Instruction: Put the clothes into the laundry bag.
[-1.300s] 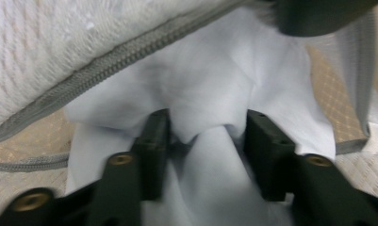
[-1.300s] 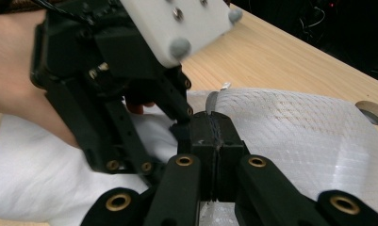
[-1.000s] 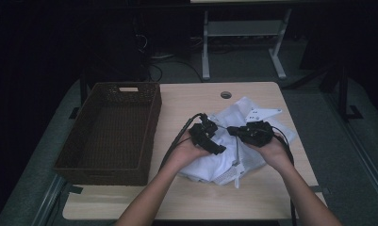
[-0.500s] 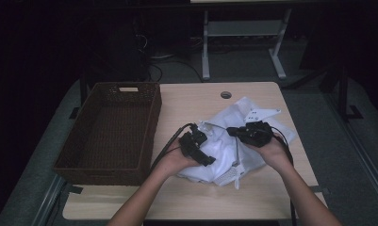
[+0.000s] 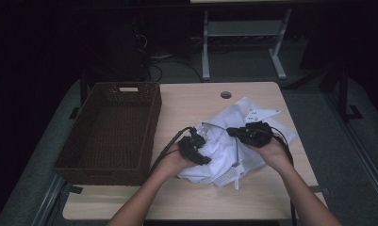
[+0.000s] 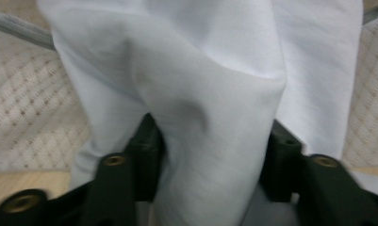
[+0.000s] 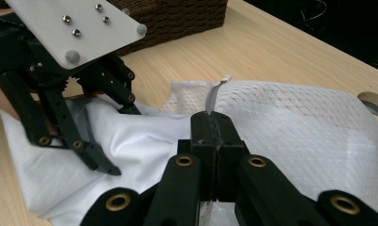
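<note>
**Now two claws work on the white cloth**

Here the white cloth (image 5: 224, 150) lies crumpled on the right part of the table (image 5: 186, 108), right of the brown basket (image 5: 111, 127). The left gripper (image 5: 194, 149) has just been closing, with a cloth fold between its jaws, pressing its sides. The right gripper (image 7: 215, 132) is clenched tight on a thin cloth strip (image 7: 214, 96).

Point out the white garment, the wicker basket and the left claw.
white garment (image 5: 224, 150): high view, on the crumpled cloth between the hands.
wicker basket (image 5: 152, 117): high view, on its right wall.
left claw (image 5: 199, 151): high view, midway between its fingertips over the cloth.
</note>
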Demonstrator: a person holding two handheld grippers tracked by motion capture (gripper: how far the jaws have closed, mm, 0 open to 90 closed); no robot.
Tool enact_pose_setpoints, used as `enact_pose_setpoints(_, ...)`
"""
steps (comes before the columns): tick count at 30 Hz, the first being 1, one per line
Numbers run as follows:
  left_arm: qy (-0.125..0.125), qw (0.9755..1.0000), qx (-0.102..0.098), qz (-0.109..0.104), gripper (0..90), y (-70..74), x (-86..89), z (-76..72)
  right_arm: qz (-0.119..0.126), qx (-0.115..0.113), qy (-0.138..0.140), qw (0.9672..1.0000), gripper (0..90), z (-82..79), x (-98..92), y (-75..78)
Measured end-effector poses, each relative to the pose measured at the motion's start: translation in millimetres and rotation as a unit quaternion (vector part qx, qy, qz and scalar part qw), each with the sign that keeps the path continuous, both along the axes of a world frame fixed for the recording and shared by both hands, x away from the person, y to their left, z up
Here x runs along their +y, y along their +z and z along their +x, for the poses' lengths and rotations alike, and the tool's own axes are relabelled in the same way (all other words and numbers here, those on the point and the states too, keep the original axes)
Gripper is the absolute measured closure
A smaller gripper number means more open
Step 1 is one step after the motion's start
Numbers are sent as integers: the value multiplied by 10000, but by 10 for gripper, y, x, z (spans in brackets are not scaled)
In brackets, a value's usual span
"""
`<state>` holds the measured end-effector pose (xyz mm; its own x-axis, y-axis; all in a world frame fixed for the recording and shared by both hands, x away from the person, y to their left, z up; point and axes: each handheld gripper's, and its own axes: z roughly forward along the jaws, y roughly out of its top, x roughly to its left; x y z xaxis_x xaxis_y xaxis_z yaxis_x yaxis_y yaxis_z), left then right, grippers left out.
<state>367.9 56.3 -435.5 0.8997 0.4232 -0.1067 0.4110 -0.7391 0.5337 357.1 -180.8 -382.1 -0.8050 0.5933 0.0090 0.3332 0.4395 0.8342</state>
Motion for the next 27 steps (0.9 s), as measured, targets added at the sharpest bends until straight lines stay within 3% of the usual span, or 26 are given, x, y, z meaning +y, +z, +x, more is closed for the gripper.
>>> enact_pose_setpoints(3,-75,10000,-36,53,714,21,19,3,-3,12,-2,10000,887,0,4,-2)
enact_pose_setpoints(6,-54,10000,-13,-23,789,37,34,5,-5,10,-3,10000,887,-2,7,-2)
enact_pose_setpoints(13,-114,9999,-66,-7,824,124,-1,-2,-25,13,34,10000,888,0,21,-8)
enact_pose_setpoints(27,-51,9995,-239,-194,833,335,-222,34,16,-55,115,9999,888,-20,67,43)
